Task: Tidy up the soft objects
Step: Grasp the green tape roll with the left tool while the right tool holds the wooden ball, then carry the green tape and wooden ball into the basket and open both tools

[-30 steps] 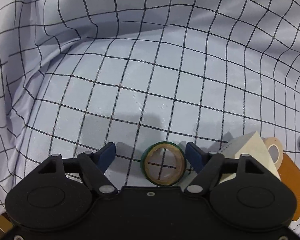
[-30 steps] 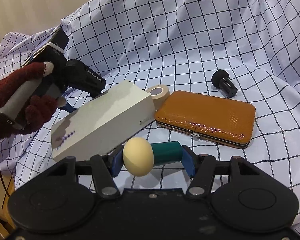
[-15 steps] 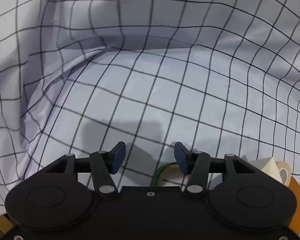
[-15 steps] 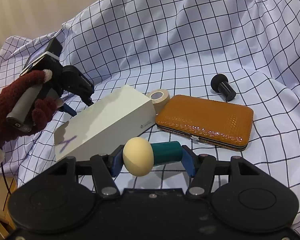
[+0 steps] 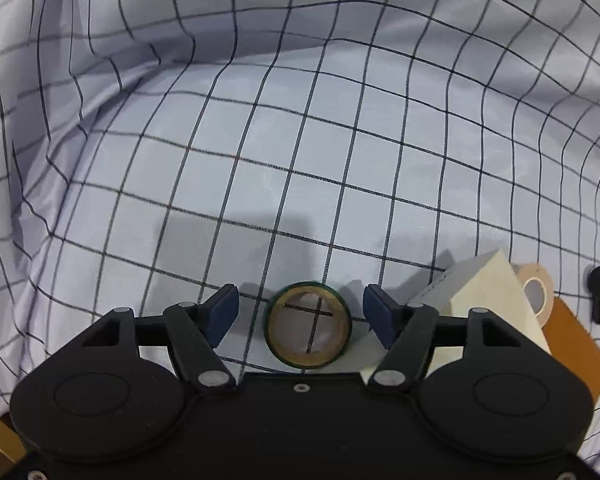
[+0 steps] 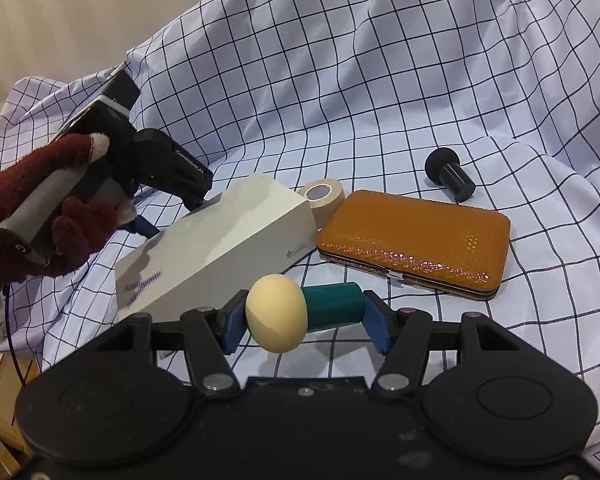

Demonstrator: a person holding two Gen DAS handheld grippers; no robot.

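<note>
My left gripper (image 5: 305, 314) is open, its blue pads on either side of a green tape ring (image 5: 307, 325) that lies on the checked cloth (image 5: 300, 152), not touching it. My right gripper (image 6: 306, 318) is shut on a toy with a cream egg-shaped head (image 6: 276, 313) and a teal cylinder body (image 6: 334, 305), held above the cloth. The left gripper also shows in the right wrist view (image 6: 168, 208), held by a hand in a dark red glove (image 6: 40, 220), its fingertips hidden behind the white box.
A white box (image 6: 216, 244) lies at left centre, with a beige tape roll (image 6: 322, 197) behind it. An orange case (image 6: 416, 242) lies to the right, a black knob (image 6: 450, 174) beyond it. Cloth folds rise at the back. A wooden edge (image 5: 0, 444) shows bottom left.
The left gripper dipped forward over the green ring with jaws narrower half a second ago, then came back and opened wide around it. The right gripper holds steady with the toy.
</note>
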